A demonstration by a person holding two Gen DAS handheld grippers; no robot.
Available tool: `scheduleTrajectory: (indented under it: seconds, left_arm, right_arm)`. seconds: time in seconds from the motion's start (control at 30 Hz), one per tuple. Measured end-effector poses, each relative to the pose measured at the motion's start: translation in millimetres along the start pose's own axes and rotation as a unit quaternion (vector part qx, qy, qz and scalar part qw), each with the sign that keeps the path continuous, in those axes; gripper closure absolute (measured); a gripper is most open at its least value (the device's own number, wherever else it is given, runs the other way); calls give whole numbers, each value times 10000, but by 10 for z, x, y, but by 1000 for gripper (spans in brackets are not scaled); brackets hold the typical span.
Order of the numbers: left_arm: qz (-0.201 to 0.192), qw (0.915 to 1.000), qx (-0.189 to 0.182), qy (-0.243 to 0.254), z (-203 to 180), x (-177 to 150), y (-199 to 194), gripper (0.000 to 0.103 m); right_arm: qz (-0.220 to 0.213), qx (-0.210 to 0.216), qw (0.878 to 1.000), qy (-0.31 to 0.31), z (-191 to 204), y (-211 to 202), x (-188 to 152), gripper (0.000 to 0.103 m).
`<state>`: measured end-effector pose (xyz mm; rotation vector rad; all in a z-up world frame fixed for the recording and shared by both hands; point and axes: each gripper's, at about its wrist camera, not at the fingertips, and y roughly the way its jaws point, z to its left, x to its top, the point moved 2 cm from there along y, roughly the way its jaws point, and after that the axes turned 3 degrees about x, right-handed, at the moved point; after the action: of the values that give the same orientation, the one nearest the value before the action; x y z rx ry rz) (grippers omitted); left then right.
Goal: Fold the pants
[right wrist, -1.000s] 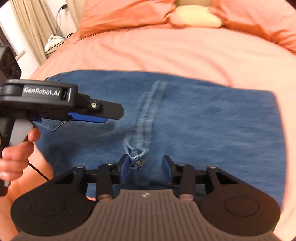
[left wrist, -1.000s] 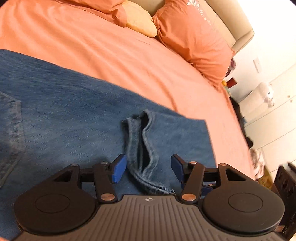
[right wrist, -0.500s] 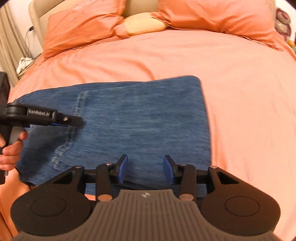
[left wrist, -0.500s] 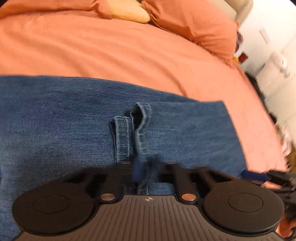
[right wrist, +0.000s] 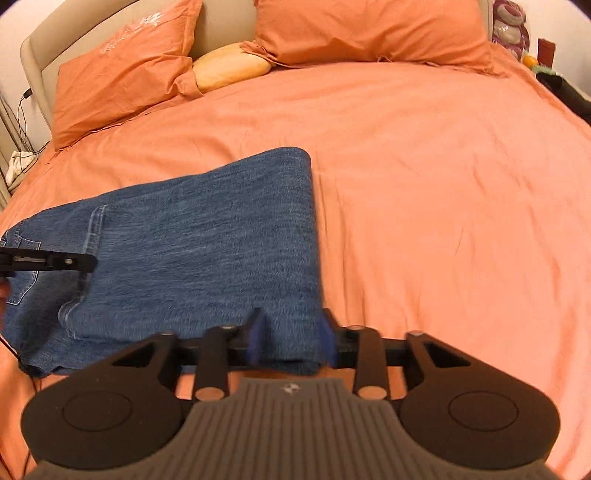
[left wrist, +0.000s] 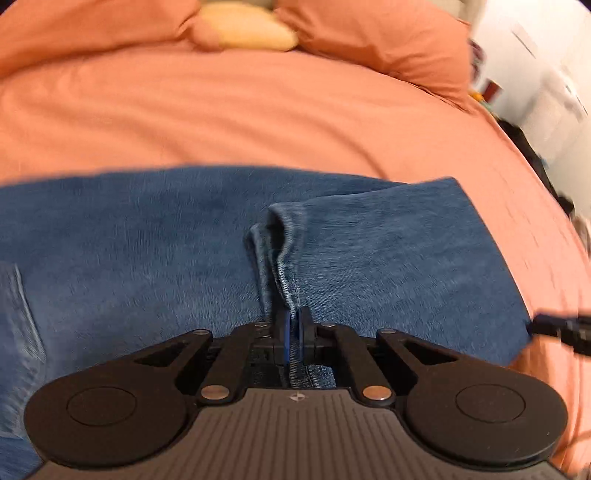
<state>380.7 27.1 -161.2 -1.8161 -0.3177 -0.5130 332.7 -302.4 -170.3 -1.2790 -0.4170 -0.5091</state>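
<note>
Blue denim pants (left wrist: 166, 251) spread across an orange bed (left wrist: 258, 118), folded edge at right. Left claw (left wrist: 294, 334) at near centre, jaws opening slightly yet pinching a raised hem fold (left wrist: 284, 236) between blue pads (left wrist: 283, 332). Orange pillows (left wrist: 376, 40) and a yellow cushion (left wrist: 247, 27) at the far end. Right claw's black tip (left wrist: 561, 328) at the right edge, blurred.

Left gripper (left wrist: 292, 332) jaws clamped the hem (left wrist: 284, 258); right gripper (right wrist: 291, 338) slid to the fold

I'm seeing rough blue denim pants (right wrist: 207, 240) lying on my bed's (right wrist: 424, 184) matt orange cotton; my tongs (left wrist: 294, 330) looking matt black plastic.
</note>
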Motion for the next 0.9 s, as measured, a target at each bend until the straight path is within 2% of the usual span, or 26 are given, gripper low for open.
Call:
scheduleTrajectory:
  seconds: [0.03, 0.13, 0.17, 0.23, 0.27, 0.3, 0.33, 0.43, 0.53, 0.57, 0.6, 0.7, 0.77, 0.87, 0.9]
  left_arm:
    - [-5, 9999, 25, -123, 27, -14, 31, 88]
    - [-36, 9994, -106, -335, 83, -48, 25, 87]
    - [-25, 9992, -128, -377, 100, -43, 10, 84]
    - [-47, 9987, -73, -505, 166, -20, -21, 62]
    - [-134, 9986, 31, -519, 182, -7, -39, 39]
    - [-264, 9985, 47, -469, 182, 8, -52, 35]
    - [-339, 9986, 46, -402, 181, 27, -45, 35]
    - [-294, 9987, 3, -414, 184, 96, 70, 35]
    - [-391, 9985, 49, -373, 124, 168, 154, 41]
    - [-390, 9987, 77, -333, 96, 195, 182, 62]
    - [-363, 9988, 163, -289, 68, 220, 210, 79]
    - [-532, 9979, 367, -37, 0, 231, 146, 94]
    - [-842, 9949, 422, 356, -120, 231, -27, 95]
    - [-1363, 9856, 215, 981, -305, 284, -410, 95]
    - [-1411, 9831, 229, 1142, -333, 321, -481, 95]
  right_arm:
    - [-30, 9, 10000, 27, -1, 9, -20, 86]
    - [-130, -30, 9998, 147, -5, 63, -120, 88]
    - [-136, -45, 9996, 228, -16, 99, -159, 89]
    - [-179, -72, 9990, 415, -38, 184, -231, 90]
    - [-222, -65, 9985, 493, -55, 217, -273, 91]
    - [-275, -66, 9982, 524, -63, 244, -314, 91]
    - [-345, -75, 9980, 517, -55, 272, -332, 91]
    - [-590, -92, 9970, 494, -41, 302, -413, 91]
    - [-823, -6, 9944, 667, -79, 270, -494, 91]
    - [-840, 25, 9940, 707, -86, 270, -484, 91]
    - [-850, 58, 9936, 735, -99, 270, -478, 91]
    - [-934, 192, 9919, 837, -147, 253, -488, 91]
    - [-992, 240, 9907, 900, -154, 229, -482, 91]
    - [-1170, 270, 9886, 908, -126, 135, -478, 89]
    - [-1231, 281, 9877, 920, -114, 103, -471, 89]
